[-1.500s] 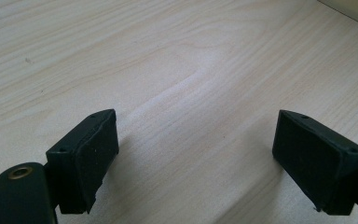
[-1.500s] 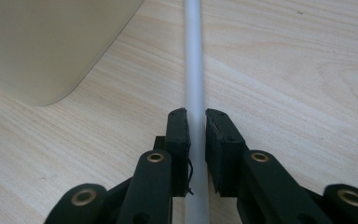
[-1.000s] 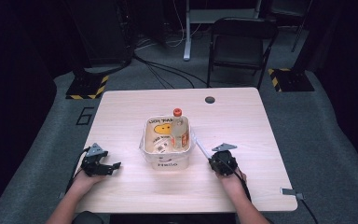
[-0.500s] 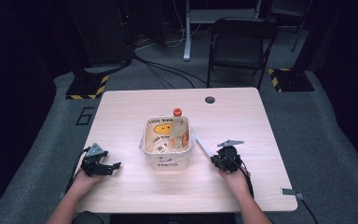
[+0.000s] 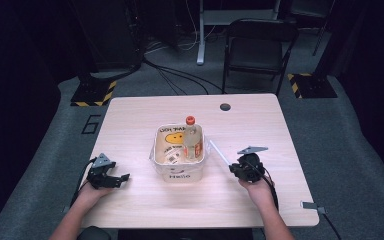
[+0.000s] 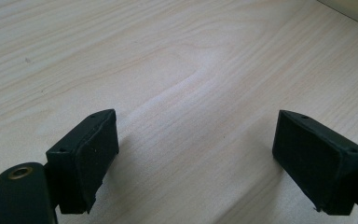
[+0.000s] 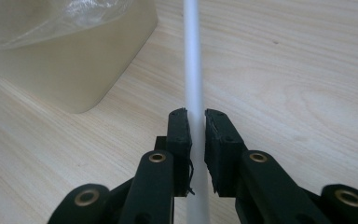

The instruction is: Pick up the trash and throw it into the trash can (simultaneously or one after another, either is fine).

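I am gripping the straw (image 7: 193, 70) thinly in the right gripper's (image 7: 196, 122) closed jaws beside the tub (image 5: 177, 172), risking it pivoting or slipping, while the left gripper (image 6: 196, 154) is idling open over the desk (image 6: 177, 56).

The white stick (image 7: 192, 56) runs off the right gripper view's top edge; printing on the tub (image 5: 177, 172) seems too small to read.

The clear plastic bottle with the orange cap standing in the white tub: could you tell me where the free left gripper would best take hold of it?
Probably the clear plastic bottle with the orange cap at its neck, from above: it stands upright, and the white tub walls shield its lower body.
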Demonstrator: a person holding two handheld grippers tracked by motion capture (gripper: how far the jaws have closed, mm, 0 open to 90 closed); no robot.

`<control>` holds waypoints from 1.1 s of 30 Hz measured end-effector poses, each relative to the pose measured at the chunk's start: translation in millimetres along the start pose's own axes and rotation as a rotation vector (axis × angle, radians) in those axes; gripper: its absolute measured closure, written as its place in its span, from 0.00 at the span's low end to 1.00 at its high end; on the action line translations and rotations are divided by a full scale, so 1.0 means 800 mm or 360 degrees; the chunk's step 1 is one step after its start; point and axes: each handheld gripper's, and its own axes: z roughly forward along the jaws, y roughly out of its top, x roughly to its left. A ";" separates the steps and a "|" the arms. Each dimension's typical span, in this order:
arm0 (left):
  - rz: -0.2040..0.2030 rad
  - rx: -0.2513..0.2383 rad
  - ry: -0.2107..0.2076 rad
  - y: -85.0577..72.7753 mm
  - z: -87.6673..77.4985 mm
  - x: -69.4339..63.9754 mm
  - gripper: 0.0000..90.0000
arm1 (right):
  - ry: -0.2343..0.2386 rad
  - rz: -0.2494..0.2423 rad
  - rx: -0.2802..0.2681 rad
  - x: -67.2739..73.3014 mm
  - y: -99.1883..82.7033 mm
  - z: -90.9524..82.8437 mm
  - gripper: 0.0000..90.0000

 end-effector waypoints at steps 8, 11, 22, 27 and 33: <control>-0.0001 0.0000 0.0000 0.000 0.000 0.000 0.16 | 0.0043 0.0039 -0.0039 -0.011 0.005 -0.026 0.89; 0.0006 0.0006 0.0000 0.000 0.000 0.000 0.16 | 0.0056 0.0020 -0.0056 -0.012 0.007 -0.034 0.89; -0.0001 0.0000 0.0000 0.000 0.000 0.000 0.16 | 0.0081 0.0018 -0.0084 -0.019 0.011 -0.069 0.89; 0.0002 0.0005 -0.0002 0.000 0.000 0.000 0.16 | 0.0101 0.0012 -0.0105 -0.016 0.014 -0.084 0.89; 0.0001 0.0004 -0.0001 0.000 0.000 0.000 0.16 | 0.0118 -0.0024 -0.0183 -0.008 0.020 -0.102 0.89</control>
